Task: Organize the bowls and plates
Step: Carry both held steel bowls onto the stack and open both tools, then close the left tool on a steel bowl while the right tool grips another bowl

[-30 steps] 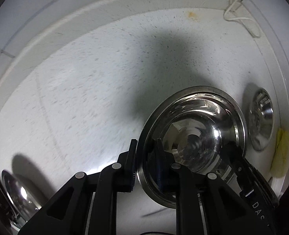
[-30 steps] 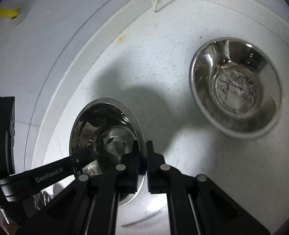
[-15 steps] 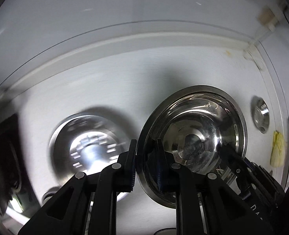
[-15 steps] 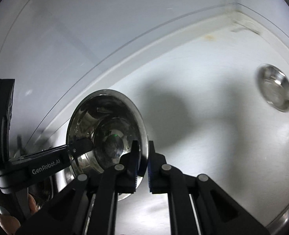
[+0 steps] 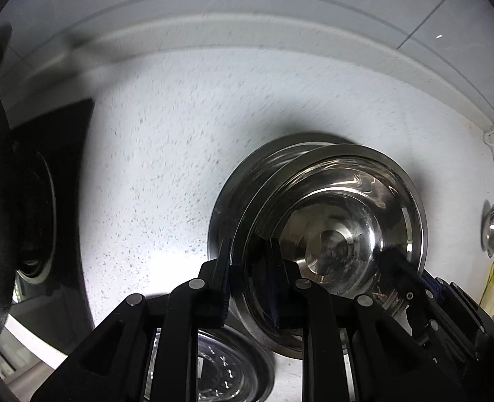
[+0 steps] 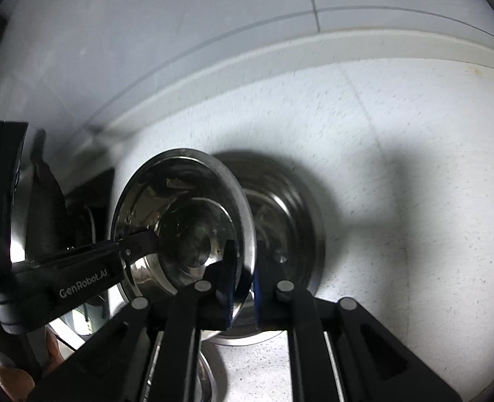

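- We judge the tidying to be midway: we carry one steel bowl (image 5: 334,231) between both tools, and it hangs just above a second steel bowl (image 6: 290,231) that sits on the speckled desk (image 5: 166,154), so nesting the two looks like the step in hand.
- The carried bowl has not landed yet; in the left wrist view the lower bowl's rim peeks out at about ten o'clock from behind it.
- Left to do, as far as we can see: a small steel dish (image 5: 490,231) lies well apart at three o'clock by the desk's edge, and a patterned plate (image 5: 220,372) shows at six o'clock beneath our fingers.
- The left hand-held gripper (image 5: 248,281) is nearly pressed together, pinching the carried bowl's rim at its nine o'clock side.
- The right hand-held gripper (image 6: 243,281) is likewise closed down on the opposite rim, one pad inside the bowl and one outside.
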A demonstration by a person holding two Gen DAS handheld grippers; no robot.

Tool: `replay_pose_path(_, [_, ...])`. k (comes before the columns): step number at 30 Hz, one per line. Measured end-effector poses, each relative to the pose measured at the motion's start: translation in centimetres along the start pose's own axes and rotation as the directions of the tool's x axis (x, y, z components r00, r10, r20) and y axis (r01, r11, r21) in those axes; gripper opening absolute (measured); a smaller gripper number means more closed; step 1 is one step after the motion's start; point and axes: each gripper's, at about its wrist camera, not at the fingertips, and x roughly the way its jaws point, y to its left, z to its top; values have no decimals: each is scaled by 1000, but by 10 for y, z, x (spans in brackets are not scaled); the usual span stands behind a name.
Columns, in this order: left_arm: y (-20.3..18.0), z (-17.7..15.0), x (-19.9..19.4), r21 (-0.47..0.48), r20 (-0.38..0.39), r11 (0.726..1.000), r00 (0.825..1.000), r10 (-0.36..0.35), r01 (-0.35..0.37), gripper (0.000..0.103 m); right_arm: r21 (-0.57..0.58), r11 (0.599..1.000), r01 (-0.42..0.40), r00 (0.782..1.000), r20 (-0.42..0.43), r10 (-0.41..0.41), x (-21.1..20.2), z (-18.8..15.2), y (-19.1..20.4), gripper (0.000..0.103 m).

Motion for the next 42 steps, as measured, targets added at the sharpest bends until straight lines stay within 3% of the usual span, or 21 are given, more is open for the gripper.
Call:
replay_pose_path(12, [-14, -2, 37, 55, -33, 997, 997, 63, -61, 16, 24, 999, 32, 997, -65, -31, 39, 2, -17, 9])
replay_pose_path(21, [-36, -3, 40, 91, -34, 989, 992, 118, -114, 18, 17, 998, 62, 995, -81, -60, 51, 1, -17, 9])
replay_pose_path(25, [-45, -6, 39, 103, -22, 986, 990, 138, -135, 19, -4, 996, 93, 992, -86, -93, 62, 1, -6, 12])
replay_pose_path(27, [-51, -9, 37, 120, -1, 982, 989, 149, -148, 21, -22, 997, 80, 993, -88, -81, 64, 0, -2, 21])
replay_pose_path(33, [-51, -15, 6, 110, 58, 986, 991, 119, -125, 41, -49, 993, 105, 994, -20, -106, 37, 0, 4, 37])
replay_pose_path(35, [-52, -17, -9, 103, 86, 989, 992, 93, -102, 58, -28, 996, 80, 997, 16, -80, 17, 1, -3, 43])
replay_pose_path(37, [-59, -17, -24, 101, 104, 993, 993, 50, -61, 66, 2, 999, 53, 997, 50, -53, -2, 0, -13, 49])
replay_pose_path(42, [-103, -16, -55, 149, 131, 988, 990, -47, 27, 73, 103, 994, 34, 988, 144, -49, -56, -9, -64, 51])
